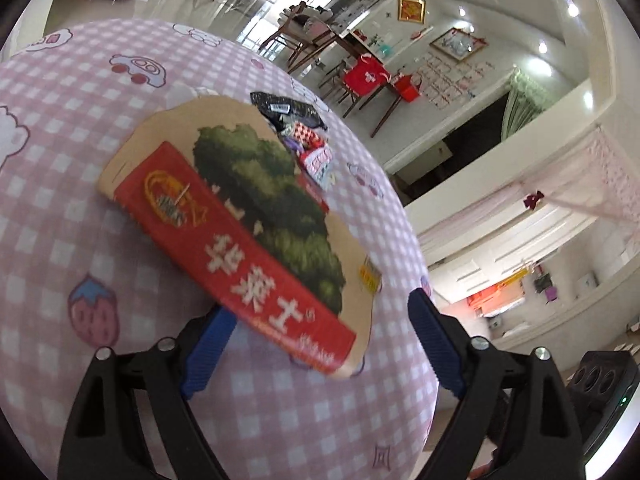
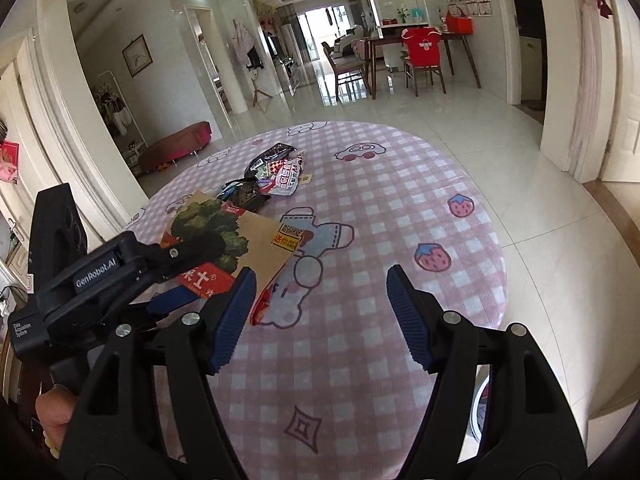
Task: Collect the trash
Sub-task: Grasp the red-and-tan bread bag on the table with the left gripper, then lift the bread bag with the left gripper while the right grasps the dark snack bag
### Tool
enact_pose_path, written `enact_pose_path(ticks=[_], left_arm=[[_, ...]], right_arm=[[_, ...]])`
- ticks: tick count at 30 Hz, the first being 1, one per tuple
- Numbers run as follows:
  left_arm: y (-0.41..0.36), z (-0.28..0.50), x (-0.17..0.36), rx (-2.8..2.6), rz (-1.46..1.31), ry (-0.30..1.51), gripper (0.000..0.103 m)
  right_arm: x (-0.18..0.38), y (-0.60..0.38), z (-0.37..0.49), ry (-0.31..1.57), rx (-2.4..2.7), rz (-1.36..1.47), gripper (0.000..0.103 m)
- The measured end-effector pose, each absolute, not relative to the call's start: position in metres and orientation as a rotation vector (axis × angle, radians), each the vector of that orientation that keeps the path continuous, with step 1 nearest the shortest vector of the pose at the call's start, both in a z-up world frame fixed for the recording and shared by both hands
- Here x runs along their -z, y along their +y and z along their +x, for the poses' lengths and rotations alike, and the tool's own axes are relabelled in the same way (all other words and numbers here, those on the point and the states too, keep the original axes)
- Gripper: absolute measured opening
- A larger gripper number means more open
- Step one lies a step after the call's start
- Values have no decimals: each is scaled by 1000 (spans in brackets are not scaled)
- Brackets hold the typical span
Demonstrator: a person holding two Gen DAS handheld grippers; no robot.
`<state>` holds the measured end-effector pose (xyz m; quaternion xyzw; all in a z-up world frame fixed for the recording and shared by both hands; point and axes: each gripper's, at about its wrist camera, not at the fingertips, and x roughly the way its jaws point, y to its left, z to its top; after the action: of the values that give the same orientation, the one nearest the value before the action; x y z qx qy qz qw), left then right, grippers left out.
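A flat paper bag [image 1: 256,216] with a red band, a green tree print and Chinese characters lies on the pink checked tablecloth [image 1: 60,240]. My left gripper [image 1: 316,340] is open, its blue fingers either side of the bag's near end. The bag also shows in the right wrist view [image 2: 248,236], with the left gripper [image 2: 120,272] over it. Several snack wrappers [image 1: 300,132] lie in a pile beyond the bag, also seen in the right wrist view [image 2: 272,172]. My right gripper [image 2: 320,316] is open and empty above the cloth.
The round table's edge [image 2: 496,280] drops to a glossy tiled floor. A dining table with chairs and a red bag [image 2: 424,52] stands far back. A pink bench [image 2: 176,148] sits at the left wall.
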<state>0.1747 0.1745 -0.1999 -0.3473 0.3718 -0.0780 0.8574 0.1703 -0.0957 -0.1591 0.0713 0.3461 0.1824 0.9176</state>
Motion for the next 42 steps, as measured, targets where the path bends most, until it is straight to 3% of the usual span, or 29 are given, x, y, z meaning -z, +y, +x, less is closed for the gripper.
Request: enact_pose_path(ticks=[1,3,9,14,25,40,42], left_arm=[[175,179,202,148,-730,781,72],[181,187,207,124,-740,786,47],[187,194,212,126,-753,781,21],[199,179,197,173,-720,728,10],[279,134,136,54,-639,527,9],[316,154,157,56,-687,590,9],[318,159,160,61,-685,597,9]], right_arm=[[159,-94,173,713,-375,145,67],[162,-90,180,721,-372,140,67],[161,-76,192,730,-386,127,67],[156,-59,196,724,-409,109,67],[157,-17,217,757,-484,86,67],[182,67,292,819,-488,-114,67],[185,74,302,824,-485,-143,60]])
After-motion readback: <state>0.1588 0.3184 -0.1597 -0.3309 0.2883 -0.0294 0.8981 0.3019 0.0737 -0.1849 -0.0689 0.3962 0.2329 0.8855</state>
